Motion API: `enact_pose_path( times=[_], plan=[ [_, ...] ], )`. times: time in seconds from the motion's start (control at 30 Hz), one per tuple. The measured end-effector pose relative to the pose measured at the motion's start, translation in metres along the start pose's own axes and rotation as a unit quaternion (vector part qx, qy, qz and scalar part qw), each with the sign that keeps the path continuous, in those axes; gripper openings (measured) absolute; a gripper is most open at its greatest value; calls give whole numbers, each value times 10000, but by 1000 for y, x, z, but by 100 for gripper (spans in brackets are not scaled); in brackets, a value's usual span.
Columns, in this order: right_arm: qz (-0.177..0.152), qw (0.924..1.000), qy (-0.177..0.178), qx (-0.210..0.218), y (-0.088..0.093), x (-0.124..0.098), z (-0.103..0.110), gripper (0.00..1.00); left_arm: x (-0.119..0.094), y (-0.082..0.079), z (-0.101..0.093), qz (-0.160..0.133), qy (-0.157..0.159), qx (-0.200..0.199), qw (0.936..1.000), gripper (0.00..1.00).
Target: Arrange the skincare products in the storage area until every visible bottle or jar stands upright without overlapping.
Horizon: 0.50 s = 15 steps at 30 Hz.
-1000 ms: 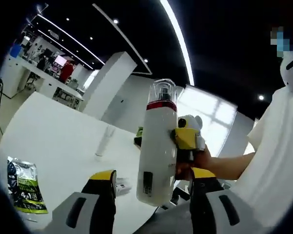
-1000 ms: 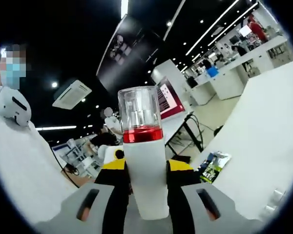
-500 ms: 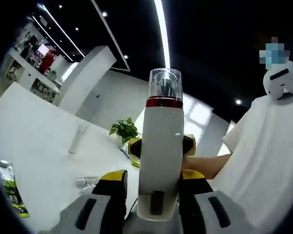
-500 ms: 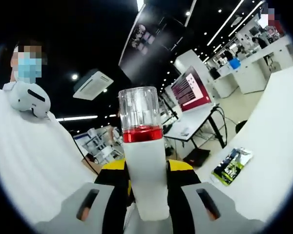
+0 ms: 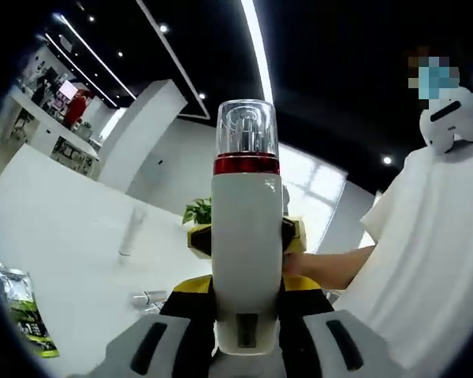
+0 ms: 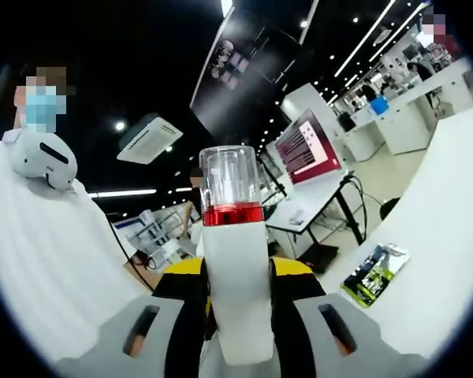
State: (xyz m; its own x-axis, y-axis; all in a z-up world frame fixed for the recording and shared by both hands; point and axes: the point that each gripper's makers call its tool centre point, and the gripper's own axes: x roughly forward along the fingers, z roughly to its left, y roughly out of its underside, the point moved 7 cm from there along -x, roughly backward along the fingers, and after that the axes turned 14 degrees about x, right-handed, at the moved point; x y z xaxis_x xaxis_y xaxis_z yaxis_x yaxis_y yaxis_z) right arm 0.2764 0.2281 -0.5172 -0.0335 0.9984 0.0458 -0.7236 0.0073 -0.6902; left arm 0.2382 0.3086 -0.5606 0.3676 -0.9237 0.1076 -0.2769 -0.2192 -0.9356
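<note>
- Between both pairs of jaws stood the white pump bottle [image 5: 247, 260], held upright and well above the white table [image 5: 63, 236]; its red collar [image 5: 247, 164] and clear cap [image 5: 245, 134] rose above the grip.
- It looked like a stiff plastic bottle, probably light, with a smooth, glossy wall that could slip under a loose hold; the clear cap seemed the fragile part, so the plain white body below the collar was the place to hold.
- The left gripper [image 5: 246, 323] was closed narrowly on the lower body, yellow-tipped jaws pressing both sides.
- The right gripper [image 6: 236, 303] was likewise clamped on the same bottle's body, jaws touching it left and right.
- A green sachet [image 6: 374, 272] lay flat on the table, well apart from the bottle.
</note>
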Motion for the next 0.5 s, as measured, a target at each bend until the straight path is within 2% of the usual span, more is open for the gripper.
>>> enact_pose_path(
  times=[0.1,0.13,0.23,0.4,0.47,0.5],
  plan=[
    [-123,9996,218,-144,-7,4,0,29,-1,-6,5,-29,-219,7,9998,29],
    [-153,9985,425,-319,-11,4,-3,29,-3,-7,10,49,-465,129,9988,29],
    [9,9942,836,-682,-13,6,-5,29,-7,-7,18,412,-817,417,9949,29],
    [87,9878,1279,-884,-13,15,-6,30,-9,-6,23,669,-1121,675,9891,29],
    [117,9832,1478,-1069,-12,18,-7,31,-11,-5,26,793,-1322,884,9841,29],
    [130,9818,1542,-1099,-10,20,-8,31,-10,-5,25,839,-1337,877,9836,29]
  ],
)
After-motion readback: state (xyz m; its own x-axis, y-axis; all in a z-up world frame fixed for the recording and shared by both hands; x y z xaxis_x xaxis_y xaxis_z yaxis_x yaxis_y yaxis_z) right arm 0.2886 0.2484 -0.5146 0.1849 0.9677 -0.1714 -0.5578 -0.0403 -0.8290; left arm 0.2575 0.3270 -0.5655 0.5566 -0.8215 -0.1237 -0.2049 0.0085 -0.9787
